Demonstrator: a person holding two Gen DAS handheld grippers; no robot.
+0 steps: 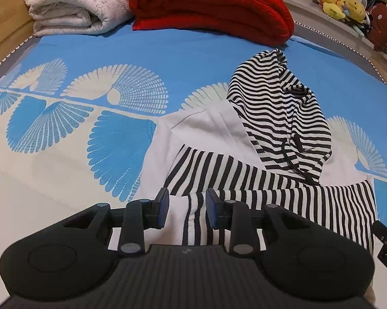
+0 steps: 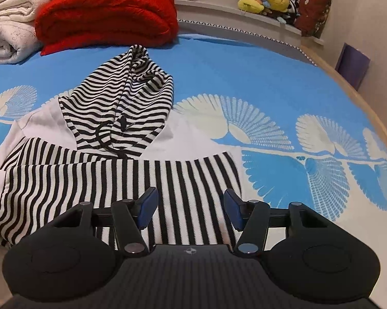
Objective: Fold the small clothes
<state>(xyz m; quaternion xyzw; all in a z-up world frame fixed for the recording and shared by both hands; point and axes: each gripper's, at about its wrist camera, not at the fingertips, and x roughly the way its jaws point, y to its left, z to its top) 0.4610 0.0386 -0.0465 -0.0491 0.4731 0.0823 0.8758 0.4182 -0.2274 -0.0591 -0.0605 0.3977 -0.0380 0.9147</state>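
A small hoodie with a white body (image 1: 206, 128) and black-and-white striped hood (image 1: 276, 108) and sleeves lies on the bed. Its striped sleeves (image 1: 270, 193) are folded across the body. My left gripper (image 1: 187, 211) is open, its jaws on either side of the near left edge of the striped part. In the right wrist view the hood (image 2: 116, 103) lies at upper left and the striped sleeves (image 2: 116, 180) across the middle. My right gripper (image 2: 190, 209) is open over the striped fabric's near right edge. Neither holds anything.
The bed cover (image 1: 167, 51) is blue with cream fan patterns. A folded red blanket (image 1: 209, 5) and a folded white blanket (image 1: 72, 5) lie at the far side. Plush toys (image 2: 265, 0) sit on a ledge behind. A purple box (image 2: 352, 61) stands by the right wall.
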